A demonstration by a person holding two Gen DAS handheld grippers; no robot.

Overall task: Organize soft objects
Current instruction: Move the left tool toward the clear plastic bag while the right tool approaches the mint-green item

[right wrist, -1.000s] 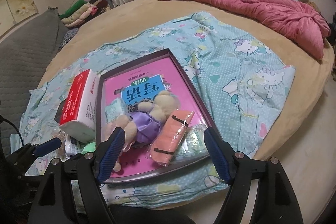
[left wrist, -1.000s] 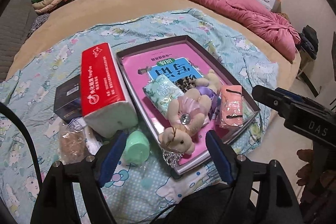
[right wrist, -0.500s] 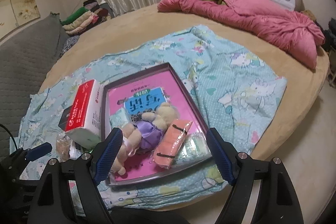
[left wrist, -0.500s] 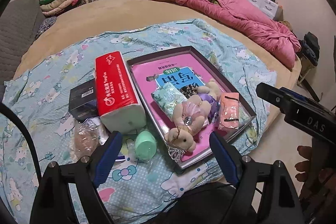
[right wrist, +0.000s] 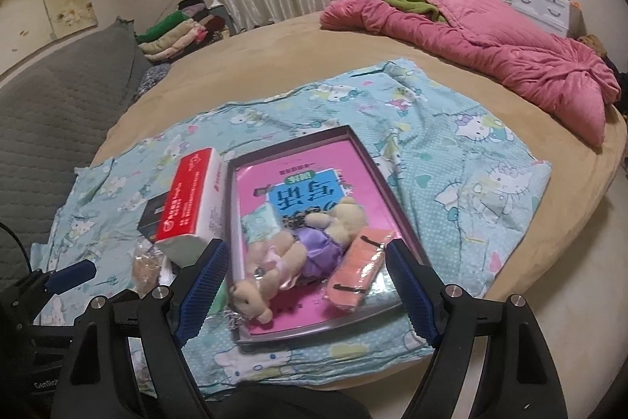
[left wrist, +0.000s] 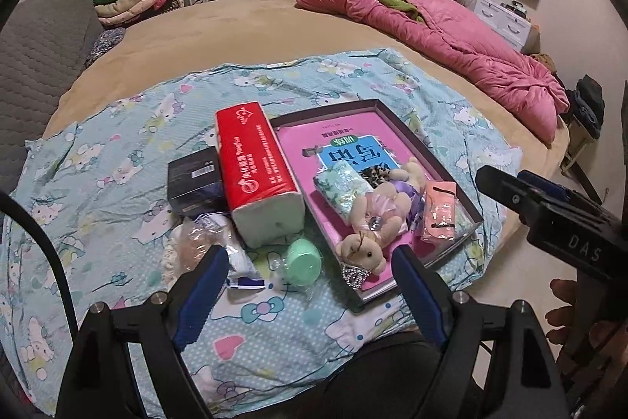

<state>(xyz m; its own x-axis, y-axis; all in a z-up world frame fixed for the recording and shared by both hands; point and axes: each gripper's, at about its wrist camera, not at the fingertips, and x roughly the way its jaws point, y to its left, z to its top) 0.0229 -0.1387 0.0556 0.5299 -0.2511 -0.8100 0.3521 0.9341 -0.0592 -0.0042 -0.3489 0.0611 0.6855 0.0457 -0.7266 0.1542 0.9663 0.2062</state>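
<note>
Left wrist view: my left gripper hangs released, nothing between its blue pads. The two plush bears in pink and purple dresses lie in the shallow dark-rimmed tray, ahead and slightly right. I'd approach low and centred.

Right wrist view: right gripper released too; bears just beyond its fingertips, peach packet beside them.

The letters "DAS" are printed in pale capitals on the black body of the right gripper, as seen from the left wrist view. "GenRo", cut off by the frame edge, is read on the left gripper in the right wrist view. Large Chinese characters are carried upside down on the pink book, and white Chinese print on the red tissue pack; neither is legible enough to be transcribed
</note>
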